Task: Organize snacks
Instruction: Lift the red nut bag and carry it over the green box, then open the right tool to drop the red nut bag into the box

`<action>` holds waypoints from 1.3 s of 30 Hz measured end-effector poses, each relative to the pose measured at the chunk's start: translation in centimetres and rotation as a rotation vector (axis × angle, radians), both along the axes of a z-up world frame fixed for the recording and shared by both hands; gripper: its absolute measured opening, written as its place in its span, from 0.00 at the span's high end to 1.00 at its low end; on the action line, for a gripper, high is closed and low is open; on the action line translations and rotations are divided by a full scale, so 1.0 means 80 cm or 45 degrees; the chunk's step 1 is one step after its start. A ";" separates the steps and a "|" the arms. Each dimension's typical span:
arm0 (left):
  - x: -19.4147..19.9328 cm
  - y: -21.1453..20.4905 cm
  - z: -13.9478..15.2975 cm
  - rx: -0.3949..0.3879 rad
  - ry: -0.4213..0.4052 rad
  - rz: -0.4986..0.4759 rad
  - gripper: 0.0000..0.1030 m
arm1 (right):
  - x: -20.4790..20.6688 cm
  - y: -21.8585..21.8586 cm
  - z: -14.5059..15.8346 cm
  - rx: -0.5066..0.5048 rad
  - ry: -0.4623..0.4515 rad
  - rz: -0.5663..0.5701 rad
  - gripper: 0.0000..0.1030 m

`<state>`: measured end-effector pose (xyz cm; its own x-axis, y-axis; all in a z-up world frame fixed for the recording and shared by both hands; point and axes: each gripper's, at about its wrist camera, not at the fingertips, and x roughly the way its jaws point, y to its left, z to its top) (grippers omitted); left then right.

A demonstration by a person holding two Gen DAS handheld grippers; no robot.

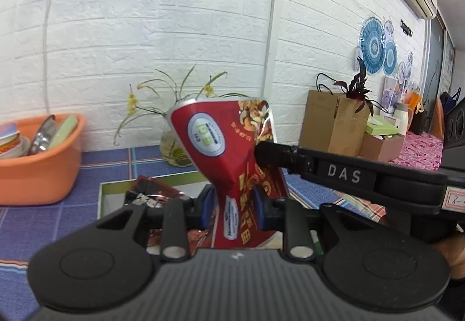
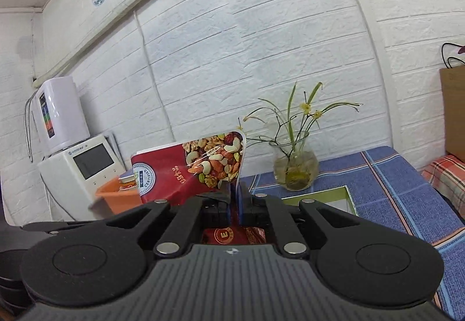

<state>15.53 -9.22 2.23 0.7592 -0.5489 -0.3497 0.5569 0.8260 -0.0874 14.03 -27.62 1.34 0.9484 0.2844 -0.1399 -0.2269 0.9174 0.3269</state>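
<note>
The jaws of the left gripper (image 1: pixel 232 206) are closed on the waist of a red nut pouch (image 1: pixel 229 146), their blue pads pinching the glossy foil in so that it flares wider above and below. The pouch stands roughly upright in the air over a green-rimmed tray (image 1: pixel 151 180). The jaws of the right gripper (image 2: pixel 235 203) stand almost together, their blue pads nipping the right edge of the same pouch (image 2: pixel 189 169); in the left wrist view that gripper (image 1: pixel 263 152) comes in from the right and its dark tip meets the pouch's side.

The pouch is printed with a round white seal and a photo of mixed nuts near its top corner. Under it, inside the tray, lies a dark red crinkled snack packet (image 1: pixel 151 193), and the right wrist view shows another red packet (image 2: pixel 232 235) just below the jaws.

The tray sits on a worktop (image 1: pixel 35 222) covered with a blue checked cloth. To the left an orange plastic basin (image 1: pixel 43 169) holds bowls and a metal plate leaning on edge. Behind the tray a round glass vase (image 2: pixel 295 168) holds thin green stems with small yellow flowers. Further right stands a brown paper bag (image 1: pixel 328 123).
</note>
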 end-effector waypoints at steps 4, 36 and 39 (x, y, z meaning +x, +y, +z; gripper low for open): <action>0.021 -0.008 -0.008 -0.052 0.025 -0.025 0.76 | 0.012 -0.007 -0.001 -0.049 0.000 -0.028 0.89; 0.089 -0.002 -0.075 -0.089 0.308 0.082 0.59 | 0.060 -0.003 -0.054 -0.069 0.269 -0.052 0.67; 0.089 0.010 -0.071 -0.105 0.297 0.118 0.51 | 0.060 -0.004 -0.055 -0.059 0.271 -0.046 0.67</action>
